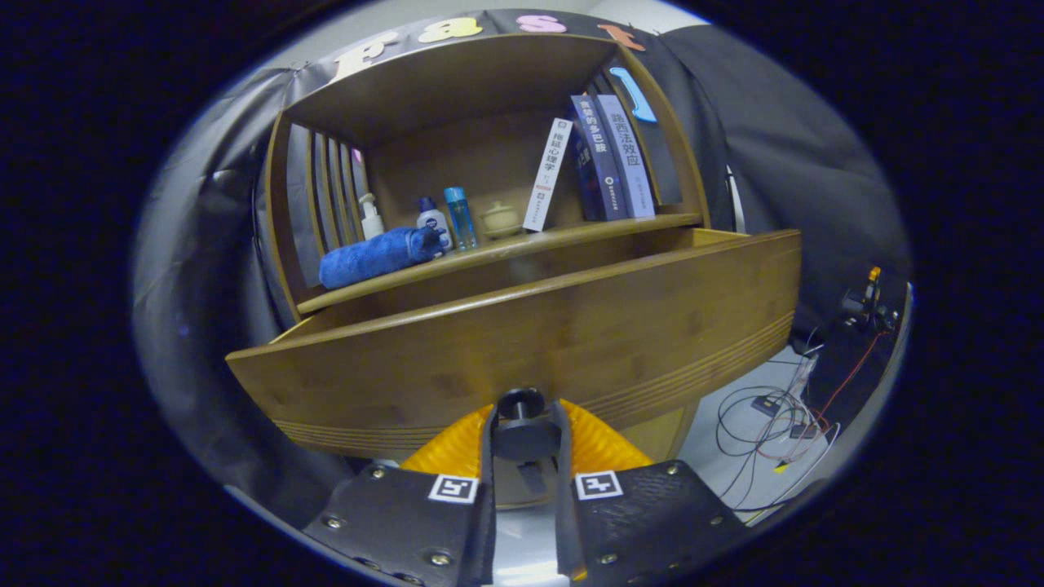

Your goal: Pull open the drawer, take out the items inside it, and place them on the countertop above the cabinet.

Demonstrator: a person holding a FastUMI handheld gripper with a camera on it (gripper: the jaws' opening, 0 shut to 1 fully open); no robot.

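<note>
My two orange ribbed fingers (pixel 457 444) are pinched on the small round black knob (pixel 522 424) of the wide bamboo drawer (pixel 530 342), one pad on each side of it, and the gripper (pixel 524 440) sits square against the drawer front. The drawer stands well out from the bamboo cabinet (pixel 481 90), its top edge visible just below the countertop shelf (pixel 506 249). From down here I cannot see into it, so what lies inside is a guess until I lift my view over the rim. The knob is hard, smooth and short, so I judge it may slip if I pull at an angle; a straight, level draw with the pads seated behind its widest part should hold. The drawer front looks stiff and fairly heavy for its width, and a single central knob means it could rack sideways if I tug off-axis. Above, the shelf already carries a rolled blue towel (pixel 377 255), a white pump bottle (pixel 371 218), a clear blue bottle (pixel 460 217), a small cream lidded pot (pixel 501 218) and several upright books (pixel 608 155), so free room for new items seems to lie between the pot and the towel.
</note>
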